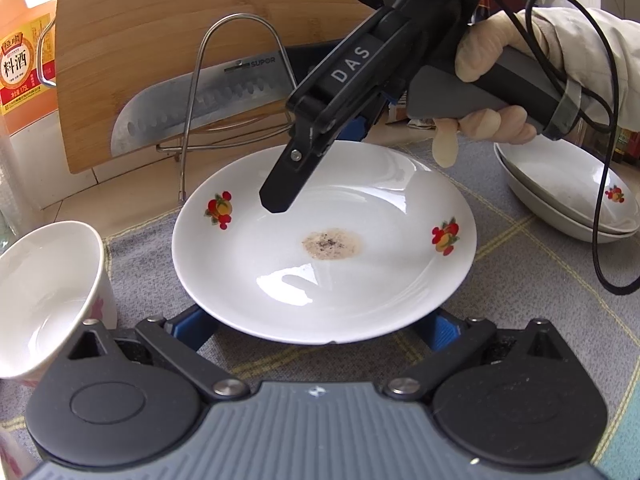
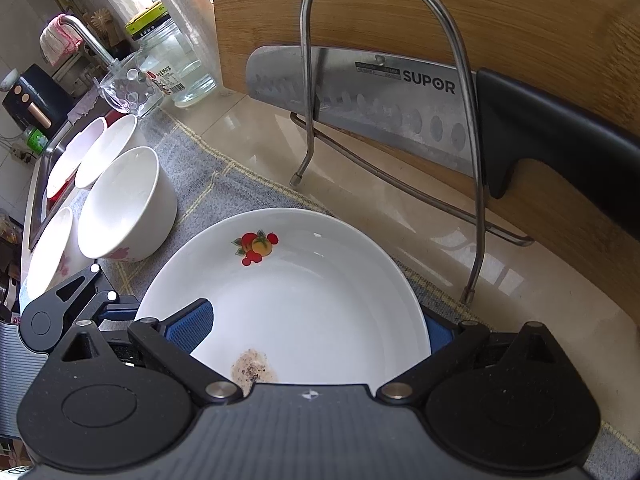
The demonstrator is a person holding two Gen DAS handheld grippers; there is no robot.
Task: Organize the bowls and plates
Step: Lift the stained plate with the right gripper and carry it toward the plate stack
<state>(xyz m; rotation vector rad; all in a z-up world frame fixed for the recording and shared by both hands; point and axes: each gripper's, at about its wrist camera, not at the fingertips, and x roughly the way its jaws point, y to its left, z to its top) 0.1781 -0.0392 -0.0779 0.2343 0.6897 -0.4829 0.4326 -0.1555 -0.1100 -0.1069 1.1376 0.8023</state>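
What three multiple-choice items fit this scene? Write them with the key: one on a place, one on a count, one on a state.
1. Where is the knife?
A. On the plate
B. In the wire rack, against the cutting board
C. In a bowl

2. How many fruit prints show on the plate in the left wrist view?
A. Two
B. Four
C. None

3. What state is the plate in?
A. Spotless
B. Broken in half
C. Soiled at its middle

Key:
1 B: the knife leans in the wire rack before the cutting board.
2 A: two fruit prints on the plate.
3 C: a brownish speckled patch.
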